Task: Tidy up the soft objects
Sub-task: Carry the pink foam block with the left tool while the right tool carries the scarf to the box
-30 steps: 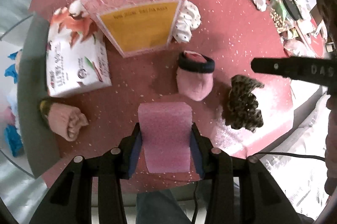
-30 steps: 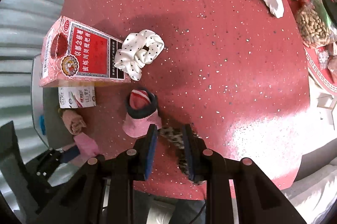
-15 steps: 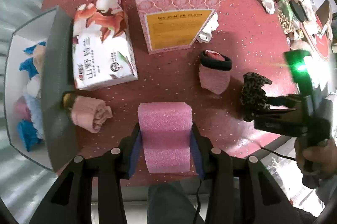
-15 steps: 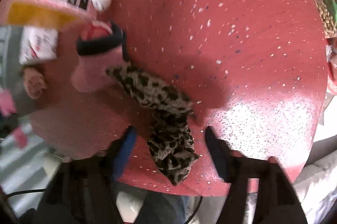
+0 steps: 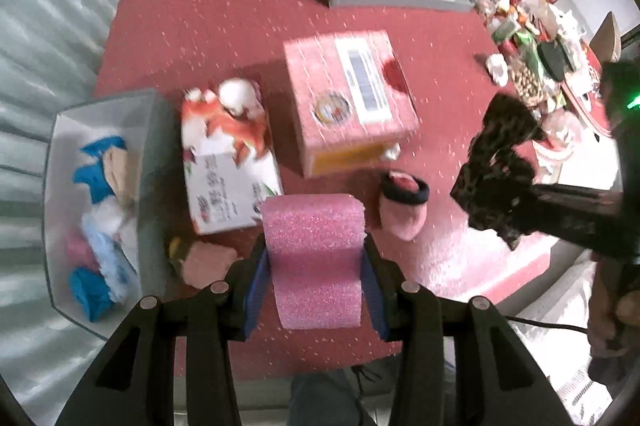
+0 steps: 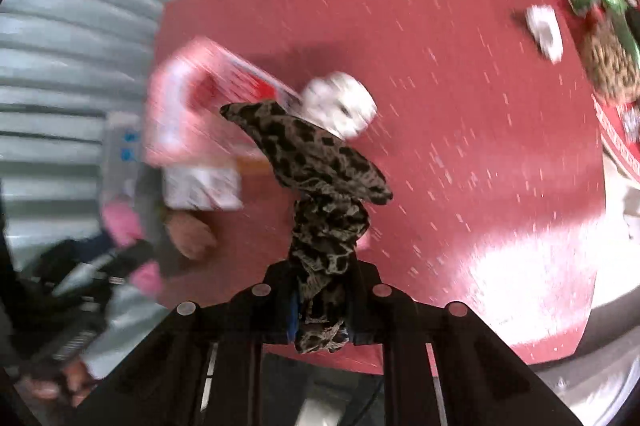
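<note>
L tongs [image 5: 314, 266] clenched on a pink foam block [image 5: 314, 258], which stands up between the blue-padded fingers [image 5: 256, 282] and sticks out fwd above the near edge of the red desk [image 5: 224, 26]. Tongs held level, pointing across the desk, raised off it.

R tongs [image 6: 320, 306] clamped on a leopard-print cloth [image 6: 320, 194]; cloth bunched betw the fingers, its loose end flopping up and fwd, clear of the desk top. In the L view the same cloth [image 5: 500, 162] hangs in the air over the desk's right edge, w/ the R tool's dark body just behind it. R view is motion-blurred.

On the desk just past the foam: pink sock w/ black cuff [image 5: 404, 202], lying on its side. Left of it, a white tissue pack w/ red leaf print [image 5: 228, 162], and beyond, a pink carton [image 5: 348, 98] w/ a barcode label on top. A white scrunchie [image 6: 340, 106] sits beside the carton. A peach rolled sock [image 5: 204, 262] lies near the desk's left edge, touching the grey bin [image 5: 154, 186] that holds blue, white and pink soft items. A grey tray [image 5: 400, 0] w/ fluffy things at the far edge.
</note>
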Available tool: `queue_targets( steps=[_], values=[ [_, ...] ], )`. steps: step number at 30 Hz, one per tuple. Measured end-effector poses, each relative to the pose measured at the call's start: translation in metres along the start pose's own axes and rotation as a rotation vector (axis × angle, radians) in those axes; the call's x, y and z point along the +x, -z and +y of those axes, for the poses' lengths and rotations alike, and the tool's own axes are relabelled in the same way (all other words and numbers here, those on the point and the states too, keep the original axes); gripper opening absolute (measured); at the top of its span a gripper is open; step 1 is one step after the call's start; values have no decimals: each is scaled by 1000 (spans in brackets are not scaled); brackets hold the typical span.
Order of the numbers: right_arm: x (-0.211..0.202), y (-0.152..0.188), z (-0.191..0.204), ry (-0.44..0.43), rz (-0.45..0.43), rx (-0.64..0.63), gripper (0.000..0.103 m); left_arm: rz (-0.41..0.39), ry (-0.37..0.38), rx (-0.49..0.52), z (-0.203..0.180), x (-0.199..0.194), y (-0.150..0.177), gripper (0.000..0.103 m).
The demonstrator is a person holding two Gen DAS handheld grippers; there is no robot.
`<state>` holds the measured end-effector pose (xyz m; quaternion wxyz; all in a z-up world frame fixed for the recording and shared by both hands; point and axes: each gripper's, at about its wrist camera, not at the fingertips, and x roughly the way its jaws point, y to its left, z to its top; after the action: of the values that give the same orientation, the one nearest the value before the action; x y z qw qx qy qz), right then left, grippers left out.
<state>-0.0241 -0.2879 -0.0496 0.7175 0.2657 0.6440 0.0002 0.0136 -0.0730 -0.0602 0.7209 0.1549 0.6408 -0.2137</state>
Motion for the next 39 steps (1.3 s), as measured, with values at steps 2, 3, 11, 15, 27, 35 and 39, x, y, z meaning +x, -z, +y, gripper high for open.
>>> queue_targets(
  steps=[2, 3, 11, 15, 27, 35, 39],
  values=[
    [-15, -9, 18, -15, -34, -21, 18, -37, 14, -24, 8, -9, -6, 46],
    [-20, -13, 25, -16, -45, -31, 18, -56, 23, -31, 12, -14, -9, 46],
    [-32, -37, 80, 26, -120, -43, 18, -151, 32, -34, 45, -41, -44, 46],
    [-32, -51, 97, 47, -139, -30, 18, -171, 36, -41, 67, -45, -57, 46],
    [-14, -99, 153, 131, -131, -54, 18, -165, 60, -112, 132, -28, -80, 46],
    [8, -118, 200, 157, -100, -129, 18, -168, 51, -156, 170, -21, -84, 46],
    [21, -123, 220, 153, -84, -155, 18, -167, 42, -187, 192, -18, -81, 46]
  ],
)
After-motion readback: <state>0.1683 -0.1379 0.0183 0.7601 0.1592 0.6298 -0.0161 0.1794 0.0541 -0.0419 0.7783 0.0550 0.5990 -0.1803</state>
